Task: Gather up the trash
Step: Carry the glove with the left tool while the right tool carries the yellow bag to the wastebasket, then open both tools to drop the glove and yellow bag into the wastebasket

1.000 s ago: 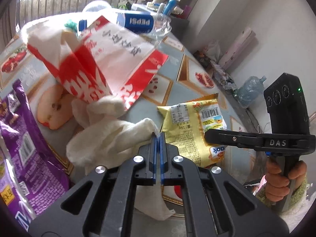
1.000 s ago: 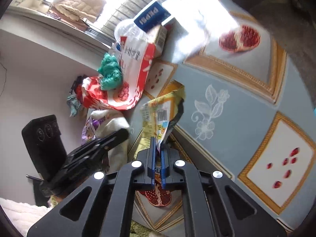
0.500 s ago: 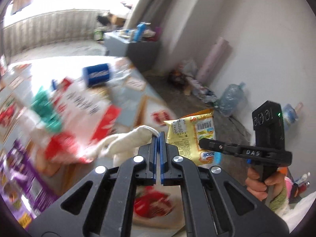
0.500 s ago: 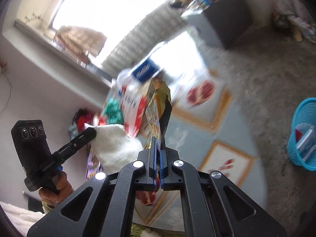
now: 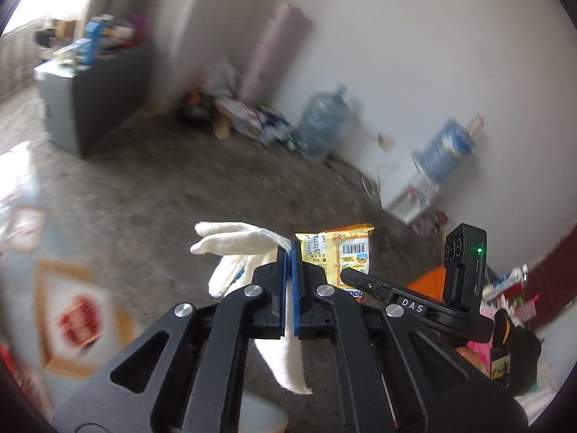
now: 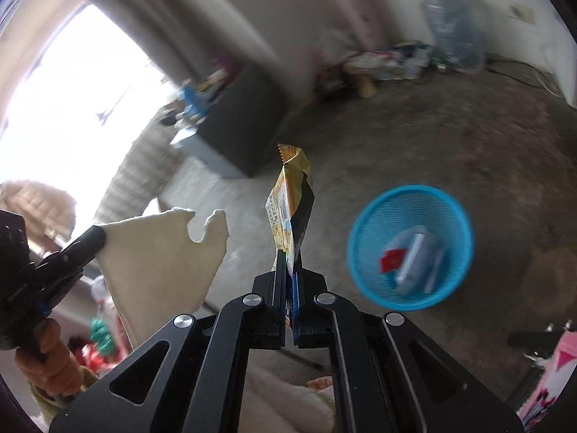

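Between the clenched pads of the right claw (image 6: 289, 274) a yellow snack wrapper (image 6: 290, 209) stands pinched by its bottom edge, while the left claw (image 5: 289, 267) clamps a white tissue (image 5: 230, 243), both lifted clear so they can drop into the blue bin (image 6: 364, 223) on the floor ahead.

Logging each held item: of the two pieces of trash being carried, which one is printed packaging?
The yellow snack wrapper in the right tool, barcode visible; the left tool holds a plain white tissue.
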Available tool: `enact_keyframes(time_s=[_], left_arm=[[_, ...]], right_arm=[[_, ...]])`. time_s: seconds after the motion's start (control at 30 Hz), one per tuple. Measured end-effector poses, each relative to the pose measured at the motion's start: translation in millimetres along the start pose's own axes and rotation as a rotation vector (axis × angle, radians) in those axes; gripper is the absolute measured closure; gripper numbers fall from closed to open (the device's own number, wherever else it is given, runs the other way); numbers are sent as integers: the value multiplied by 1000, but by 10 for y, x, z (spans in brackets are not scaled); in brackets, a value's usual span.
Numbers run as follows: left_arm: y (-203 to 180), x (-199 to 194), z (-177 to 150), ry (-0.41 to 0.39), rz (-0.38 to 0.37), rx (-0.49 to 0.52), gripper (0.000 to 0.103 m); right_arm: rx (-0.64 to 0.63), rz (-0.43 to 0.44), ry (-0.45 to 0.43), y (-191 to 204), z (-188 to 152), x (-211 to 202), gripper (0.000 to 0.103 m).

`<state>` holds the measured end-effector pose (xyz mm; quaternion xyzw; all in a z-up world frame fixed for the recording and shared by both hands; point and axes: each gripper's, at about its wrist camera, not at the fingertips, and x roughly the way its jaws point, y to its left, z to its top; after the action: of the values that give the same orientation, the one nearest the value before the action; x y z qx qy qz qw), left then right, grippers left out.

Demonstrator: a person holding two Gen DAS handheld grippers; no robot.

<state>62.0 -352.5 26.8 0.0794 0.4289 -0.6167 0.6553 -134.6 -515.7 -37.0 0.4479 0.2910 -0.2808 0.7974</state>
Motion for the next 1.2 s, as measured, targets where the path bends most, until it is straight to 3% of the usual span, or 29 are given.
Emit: enact_keyframes(time_s=[0.1, 0.43, 0.47, 0.5, 0.53, 0.57, 0.6, 0.63, 0.73, 0.83, 0.97, 1.2], left_arm=[[-144, 640, 66, 108, -18, 38, 102], [-296, 2171, -39, 325, 8, 96, 102], [-286, 2307, -62, 349, 17, 98, 100], [-267, 2448, -90, 375, 34, 98, 91], [-256, 2560, -87, 393, 45, 97, 73], [-242, 2651, -98, 405, 62, 94, 65], [-228, 2696, -109, 406, 79, 93, 60], [-222, 2729, -125, 409, 95, 99, 60], [-255, 2733, -111, 406, 103, 102, 54], [-354, 2586, -82, 358, 107, 155, 44], [-518, 2318, -29, 297, 122, 247, 37], [-640, 1532, 95, 179, 142, 285, 33]], right_arm=[[73, -81, 2, -357, 69, 145, 100], [221, -261, 74, -1223, 122, 974, 100], [243, -261, 88, -1330, 128, 1101, 100], [266, -271, 99, -1437, 125, 1221, 98], [276, -279, 110, -1526, 122, 1312, 97], [289, -280, 136, -1649, 111, 1456, 84], [307, -285, 160, -1756, 78, 1561, 61], [329, -296, 180, -1857, 22, 1648, 55], [378, -346, 217, -2079, -113, 1808, 54], [412, -338, 210, -2125, -211, 1767, 53], [370, -334, 169, -1942, -197, 1629, 51], [168, -273, 42, -1205, 51, 1179, 41]])
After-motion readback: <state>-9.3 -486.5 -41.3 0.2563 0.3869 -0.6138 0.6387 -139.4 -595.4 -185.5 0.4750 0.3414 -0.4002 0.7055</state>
